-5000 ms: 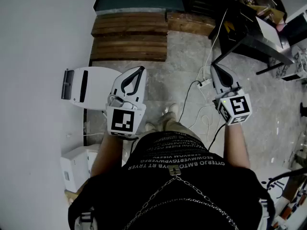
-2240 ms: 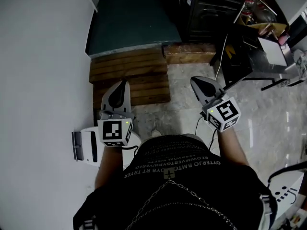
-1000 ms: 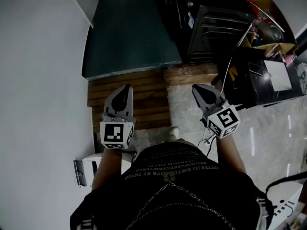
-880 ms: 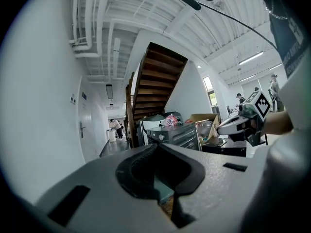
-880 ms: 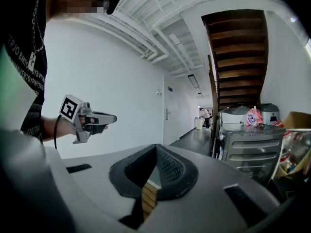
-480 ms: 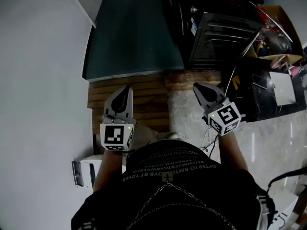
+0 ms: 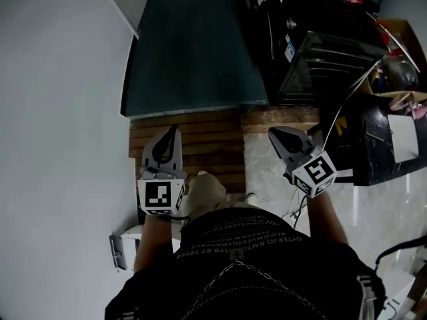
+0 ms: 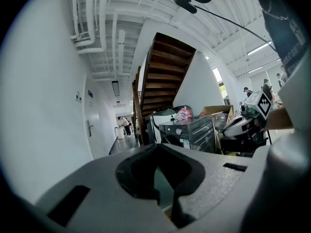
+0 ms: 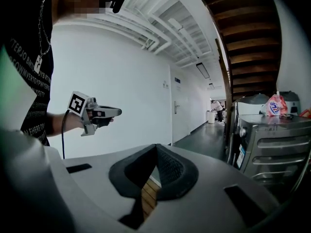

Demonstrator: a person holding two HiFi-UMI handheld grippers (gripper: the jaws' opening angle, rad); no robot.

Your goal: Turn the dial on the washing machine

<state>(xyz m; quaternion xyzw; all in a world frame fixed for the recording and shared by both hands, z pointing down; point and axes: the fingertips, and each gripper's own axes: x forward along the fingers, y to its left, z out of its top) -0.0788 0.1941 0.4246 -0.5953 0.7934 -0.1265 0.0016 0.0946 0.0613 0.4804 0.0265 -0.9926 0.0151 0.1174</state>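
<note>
A dark grey appliance (image 7: 320,55) with a round knob (image 7: 291,24) on its front stands ahead on the right. It also shows in the left gripper view (image 8: 189,132) and the right gripper view (image 9: 272,135), well beyond the jaws. Both grippers are held out in front of the person at waist height. My left gripper (image 7: 175,131) hangs over wooden slats, jaws together, nothing in them. My right gripper (image 7: 272,133) is shut and empty too, short of the appliance. The jaw tips meet in each gripper view (image 8: 156,145) (image 9: 155,147).
A wooden slat platform (image 7: 200,142) lies underfoot, with a dark green floor strip (image 7: 187,45) beyond it. A white wall (image 7: 60,79) runs along the left. A black stand (image 7: 373,145) and a cardboard box (image 7: 400,39) crowd the right. A staircase (image 8: 163,67) rises ahead.
The person has walked forward: the slats and the dark appliance have come nearer and the white floor unit has slid behind. Both grippers stay shut and level.
</note>
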